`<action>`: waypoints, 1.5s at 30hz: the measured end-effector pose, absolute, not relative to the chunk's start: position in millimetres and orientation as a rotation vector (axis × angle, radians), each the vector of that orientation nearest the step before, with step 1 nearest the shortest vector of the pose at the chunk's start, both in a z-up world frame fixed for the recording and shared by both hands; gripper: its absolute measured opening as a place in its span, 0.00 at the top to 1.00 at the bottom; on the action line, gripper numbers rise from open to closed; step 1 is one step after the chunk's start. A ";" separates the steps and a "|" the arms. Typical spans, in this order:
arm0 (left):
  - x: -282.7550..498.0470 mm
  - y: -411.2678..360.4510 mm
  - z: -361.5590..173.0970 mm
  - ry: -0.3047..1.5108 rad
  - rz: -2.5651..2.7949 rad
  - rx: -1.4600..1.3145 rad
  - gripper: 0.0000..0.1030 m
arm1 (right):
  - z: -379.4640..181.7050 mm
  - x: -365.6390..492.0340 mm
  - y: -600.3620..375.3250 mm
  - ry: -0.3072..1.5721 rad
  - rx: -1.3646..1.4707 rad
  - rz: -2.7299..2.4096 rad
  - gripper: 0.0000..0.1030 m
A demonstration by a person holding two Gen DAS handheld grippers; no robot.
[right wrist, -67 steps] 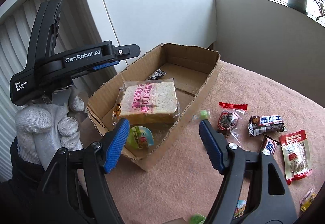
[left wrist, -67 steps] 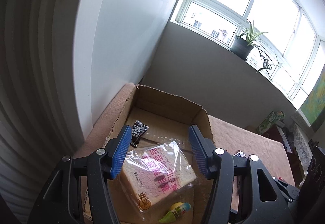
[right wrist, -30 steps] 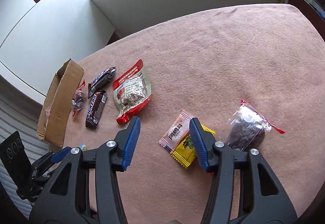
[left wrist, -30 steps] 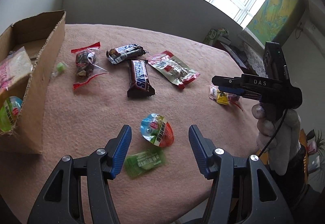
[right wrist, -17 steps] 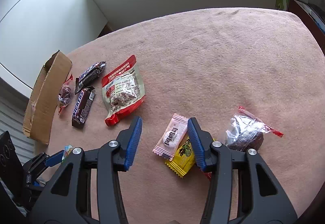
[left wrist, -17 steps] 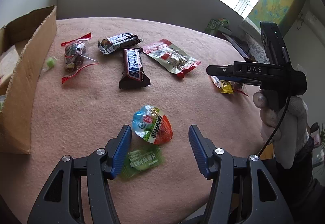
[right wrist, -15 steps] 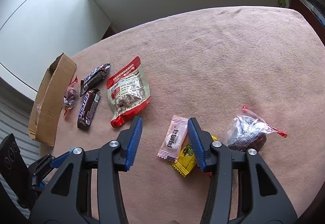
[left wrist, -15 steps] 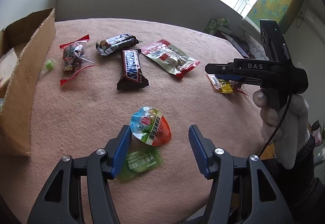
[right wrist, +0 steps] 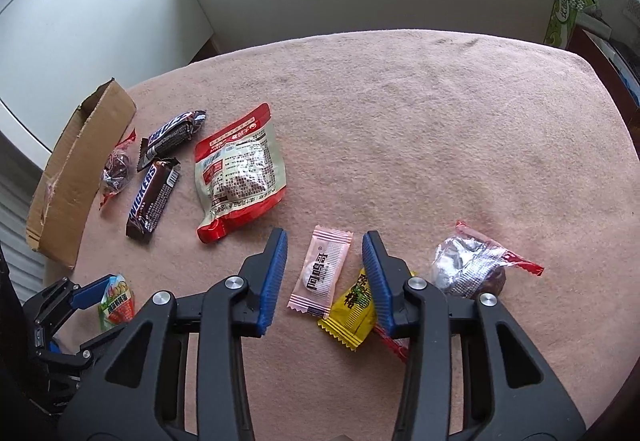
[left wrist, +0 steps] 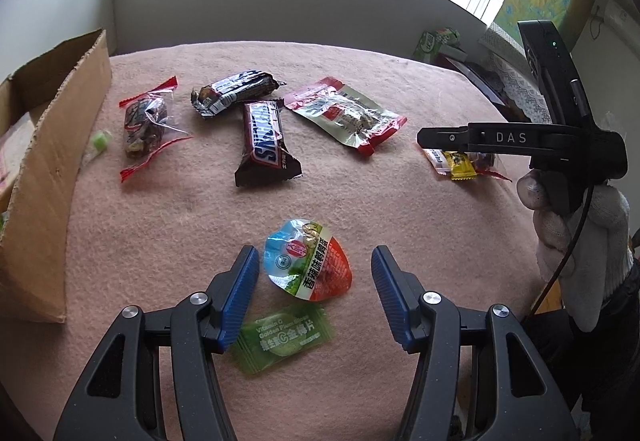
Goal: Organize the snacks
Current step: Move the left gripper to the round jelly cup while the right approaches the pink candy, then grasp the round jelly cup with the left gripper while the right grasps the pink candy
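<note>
My left gripper (left wrist: 316,265) is open, its fingers either side of a round blue-and-red jelly cup (left wrist: 308,261) on the pink tablecloth; a green vitamin C sachet (left wrist: 282,337) lies just below it. My right gripper (right wrist: 325,253) is open around a pink candy sachet (right wrist: 322,271); a yellow sachet (right wrist: 352,305) lies under its right finger. A cardboard box (left wrist: 52,145) stands at the left and also shows in the right wrist view (right wrist: 68,169).
Two Snickers bars (left wrist: 266,141) (left wrist: 236,89), a red-and-clear pouch (left wrist: 348,115), a clear wrapped date snack (left wrist: 144,125) and a small green candy (left wrist: 100,141) lie by the box. A clear red-ended packet (right wrist: 472,269) lies right of my right gripper.
Both grippers left the box and swung over the loose snacks. The left settled around the jelly cup; the right closed in on the pink sachet and narrowed slightly.
</note>
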State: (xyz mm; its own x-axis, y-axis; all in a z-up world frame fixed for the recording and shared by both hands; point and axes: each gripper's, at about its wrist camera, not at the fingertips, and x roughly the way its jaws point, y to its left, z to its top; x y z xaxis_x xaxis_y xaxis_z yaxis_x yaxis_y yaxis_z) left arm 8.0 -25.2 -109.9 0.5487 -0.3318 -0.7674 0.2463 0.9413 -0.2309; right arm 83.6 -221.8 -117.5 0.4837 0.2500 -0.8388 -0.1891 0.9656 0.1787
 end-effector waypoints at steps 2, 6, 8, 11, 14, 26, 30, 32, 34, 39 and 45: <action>9.2 -30.2 -110.0 0.922 -0.340 -0.082 0.44 | -119.2 83.5 -212.3 1.027 0.001 0.252 0.62; 8.6 -37.0 -111.9 0.905 -0.328 -0.031 0.55 | -122.0 79.7 -202.0 1.011 -0.107 0.232 0.69; 9.7 -38.3 -113.1 0.900 -0.322 -0.017 0.62 | -122.3 78.4 -203.2 1.006 -0.119 0.246 0.76; 11.4 -38.5 -113.5 0.897 -0.326 -0.011 0.63 | -121.9 80.0 -208.3 1.005 -0.097 0.268 0.77; 11.6 -39.1 -113.2 0.892 -0.323 -0.006 0.65 | -119.7 83.1 -217.1 1.003 -0.032 0.284 0.78; 9.7 -22.4 -104.1 0.887 -0.346 -0.083 0.67 | -114.4 85.7 -241.9 0.976 0.204 0.341 0.78; 6.6 -14.8 -94.8 0.859 -0.346 -0.096 0.67 | -104.7 79.5 -234.8 0.941 0.187 0.345 0.78; 3.5 -9.5 -87.8 0.838 -0.337 -0.104 0.67 | -96.0 76.3 -229.9 0.917 0.181 0.354 0.78; 1.5 -5.7 -80.2 0.816 -0.333 -0.111 0.67 | -86.0 74.1 -221.5 0.893 0.170 0.366 0.78; 1.9 8.8 -66.9 0.776 -0.307 -0.140 0.67 | -64.2 72.2 -199.5 0.844 0.178 0.417 0.78; -0.7 31.2 -51.7 0.724 -0.262 -0.173 0.67 | -42.5 74.1 -160.9 0.798 0.180 0.485 0.78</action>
State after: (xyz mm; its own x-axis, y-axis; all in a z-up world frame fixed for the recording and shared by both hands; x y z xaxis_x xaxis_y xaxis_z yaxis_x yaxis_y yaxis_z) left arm -0.7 31.2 -51.7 0.7190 -0.2946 -0.6294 0.1760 0.9534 -0.2452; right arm 74.1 -160.9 -42.5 0.5962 0.4817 -0.6423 -0.3485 0.8760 0.3335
